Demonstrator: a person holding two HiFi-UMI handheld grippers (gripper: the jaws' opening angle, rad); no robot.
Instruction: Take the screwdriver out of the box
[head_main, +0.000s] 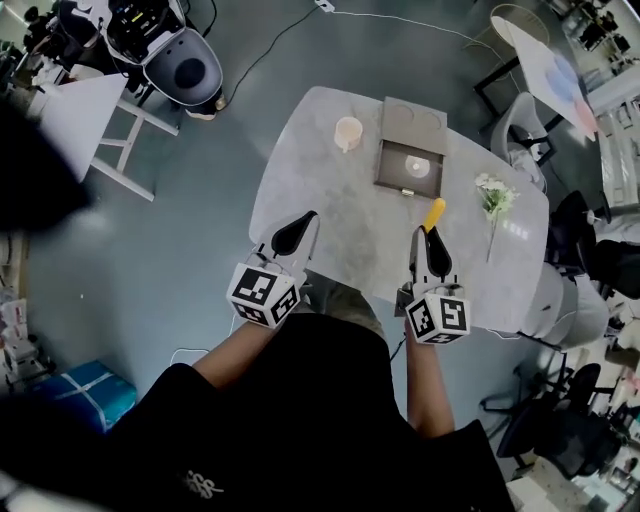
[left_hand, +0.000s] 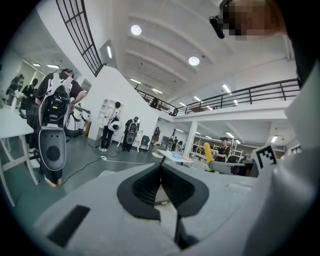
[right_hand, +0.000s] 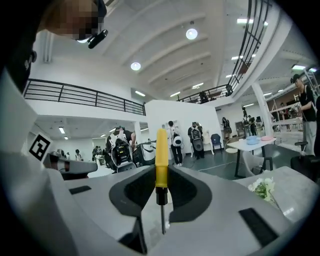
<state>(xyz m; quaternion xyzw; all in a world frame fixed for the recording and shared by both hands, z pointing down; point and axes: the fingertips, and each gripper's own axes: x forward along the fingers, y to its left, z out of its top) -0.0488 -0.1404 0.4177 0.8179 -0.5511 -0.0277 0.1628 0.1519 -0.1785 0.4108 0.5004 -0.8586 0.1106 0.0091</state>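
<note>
My right gripper (head_main: 430, 241) is shut on the screwdriver (head_main: 433, 213), whose yellow handle sticks out past the fingertips. It is held well above the marble table (head_main: 330, 200), in front of the open grey box (head_main: 386, 160). In the right gripper view the screwdriver (right_hand: 161, 160) stands upright between the pads of my right gripper (right_hand: 161, 169), black collar and thin metal shaft pointing back toward the camera. My left gripper (head_main: 303, 222) hovers to the left, its jaws closed together with nothing in them. The left gripper (left_hand: 161, 167) looks level across the room.
A pale cup (head_main: 347, 132) stands left of the box. White flowers (head_main: 495, 195) lie at the table's right end. Chairs (head_main: 525, 135) stand to the right, a white desk (head_main: 90, 120) and a robot base (head_main: 185, 65) at the far left. Several people stand in the hall.
</note>
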